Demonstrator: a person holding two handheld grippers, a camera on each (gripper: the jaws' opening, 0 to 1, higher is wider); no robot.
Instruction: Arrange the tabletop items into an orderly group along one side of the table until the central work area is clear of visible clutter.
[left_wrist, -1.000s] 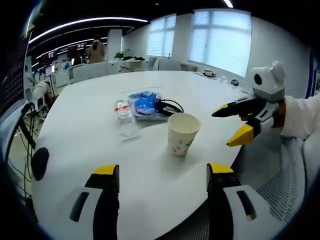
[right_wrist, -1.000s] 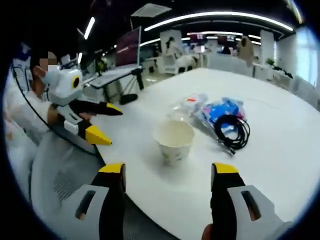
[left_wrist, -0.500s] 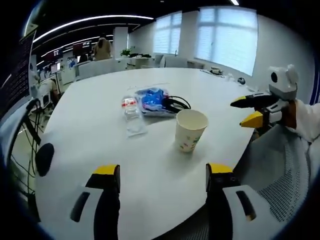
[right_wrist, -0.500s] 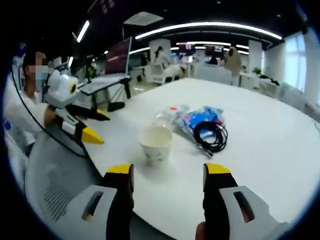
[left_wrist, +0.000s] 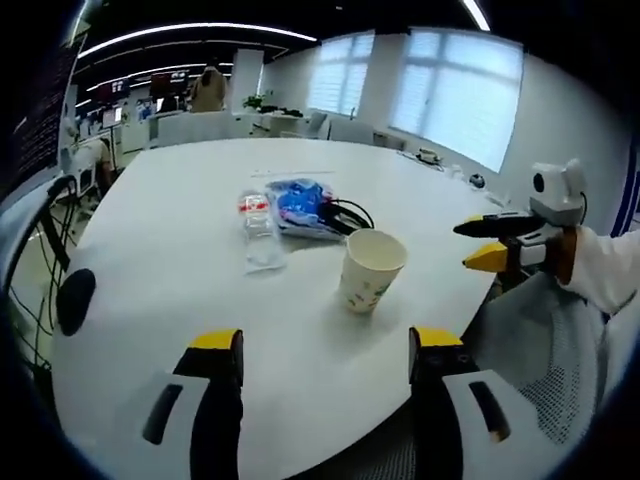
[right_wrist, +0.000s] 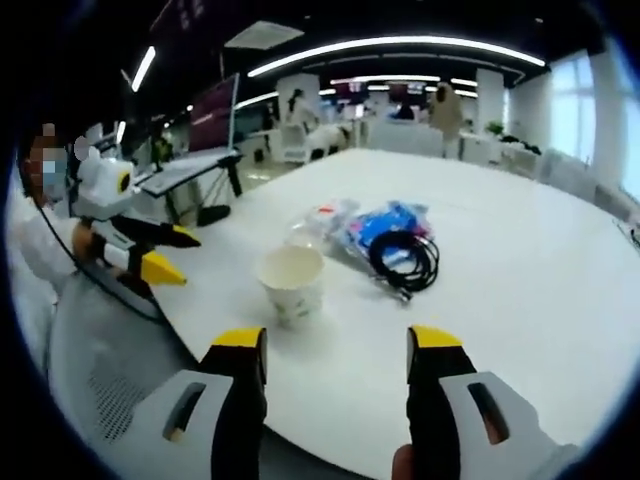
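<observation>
Up front in the left gripper view, our left hand-held gripper is spread over the white worktop; a paper cup stands just beyond, near a clear bottle, blue packet and black cable. The right hand-held gripper hovers far right, parted. In the right gripper view, our right hand-held gripper is spread, the paper cup ahead.

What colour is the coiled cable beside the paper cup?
The coiled cable is black, clearest in the right gripper view, near the paper cup.

white table, paper cup, bottle, blue packet, cable
</observation>
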